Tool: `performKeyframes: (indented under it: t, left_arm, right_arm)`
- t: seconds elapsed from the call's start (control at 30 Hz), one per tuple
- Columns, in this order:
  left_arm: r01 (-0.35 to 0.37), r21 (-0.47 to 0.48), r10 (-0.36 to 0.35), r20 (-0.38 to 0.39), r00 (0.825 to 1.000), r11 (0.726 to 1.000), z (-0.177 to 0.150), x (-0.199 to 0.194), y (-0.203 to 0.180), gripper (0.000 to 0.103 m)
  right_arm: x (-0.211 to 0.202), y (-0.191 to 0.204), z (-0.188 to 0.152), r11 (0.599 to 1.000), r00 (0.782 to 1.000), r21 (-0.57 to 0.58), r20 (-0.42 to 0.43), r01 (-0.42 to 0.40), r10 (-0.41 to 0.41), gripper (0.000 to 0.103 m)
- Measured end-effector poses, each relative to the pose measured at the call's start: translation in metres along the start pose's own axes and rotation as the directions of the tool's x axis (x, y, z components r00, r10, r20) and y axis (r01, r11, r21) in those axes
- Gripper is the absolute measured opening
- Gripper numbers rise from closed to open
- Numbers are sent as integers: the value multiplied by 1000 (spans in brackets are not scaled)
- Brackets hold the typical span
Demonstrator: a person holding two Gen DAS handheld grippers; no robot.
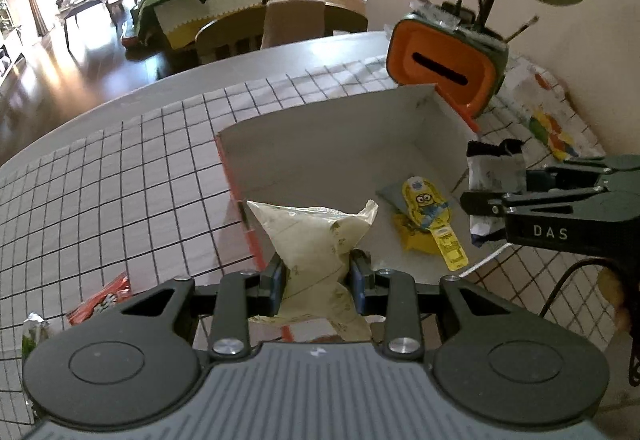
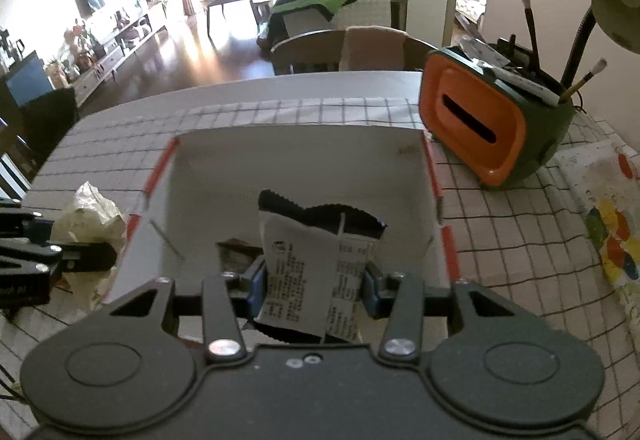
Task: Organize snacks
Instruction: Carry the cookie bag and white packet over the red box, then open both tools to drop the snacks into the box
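Two pinched snack packets point(image 1: 316, 240) above box point(image 1: 320, 128)

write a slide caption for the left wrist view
Left gripper carries a pale cream snack pouch over the white cardboard box, where a yellow Minions packet already lies.

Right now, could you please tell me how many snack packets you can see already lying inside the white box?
1: the yellow cartoon packet on the floor of the white box. The tools partly cover the floor, so more may be hidden.
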State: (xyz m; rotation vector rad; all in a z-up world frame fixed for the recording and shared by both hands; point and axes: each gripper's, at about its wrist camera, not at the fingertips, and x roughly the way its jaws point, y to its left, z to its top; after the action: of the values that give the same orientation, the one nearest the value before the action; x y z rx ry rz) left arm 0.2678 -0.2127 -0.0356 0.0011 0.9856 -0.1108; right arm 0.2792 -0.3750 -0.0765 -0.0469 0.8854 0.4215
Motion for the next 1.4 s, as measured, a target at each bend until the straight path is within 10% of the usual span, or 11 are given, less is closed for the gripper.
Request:
performKeyframes:
  t: [1.03,1.4]
  left_arm:
    - [-39,47,45,-149,988,998,8,96,-27,32]
    - [-6,24,8,-90,996,1000,5,70,-22,34]
  right_arm:
    - [79,-22,4,998,983,-45,-177,-51,42,46]
    - [45,-13,10,995,993,-71,-106,-67,59,67]
